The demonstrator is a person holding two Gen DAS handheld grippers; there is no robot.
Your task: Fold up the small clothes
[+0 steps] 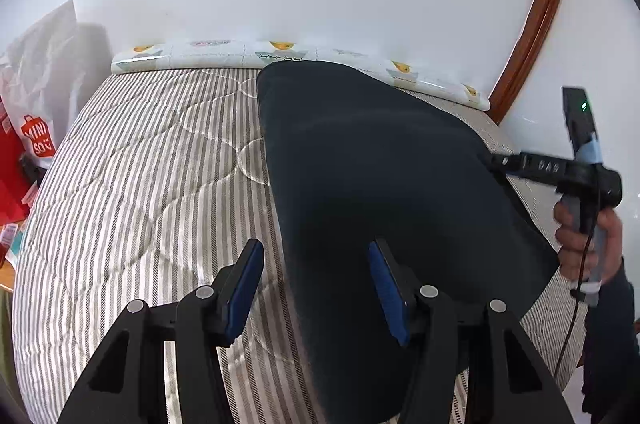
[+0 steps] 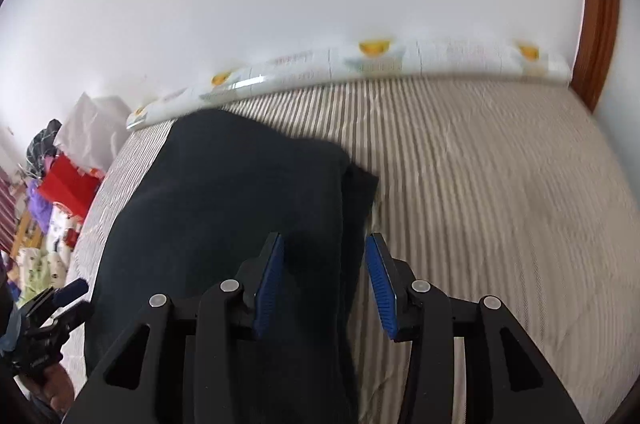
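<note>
Dark garment [image 1: 380,184] lies on striped quilt [image 1: 140,164].

Dark garment [image 1: 380,164]: matt, soft cloth. Bed [image 1: 140,164]: quilted striped fabric, slight sheen. My left tongs [image 1: 316,288]: matt black plastic, ribbed blue pads [image 1: 244,296], metal pins. Door frame [image 1: 536,16]: glossy wood.

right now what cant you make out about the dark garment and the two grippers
- What kind of dark garment it is: both views show a plain dark shape.
- Its near end: left wrist view, cut off by the lower edge behind the left gripper.
- Its far right edge: left wrist view, the right gripper covers it, so contact is unclear.
- Fold layers on its right side: right wrist view, motion blur beyond the right gripper.
</note>
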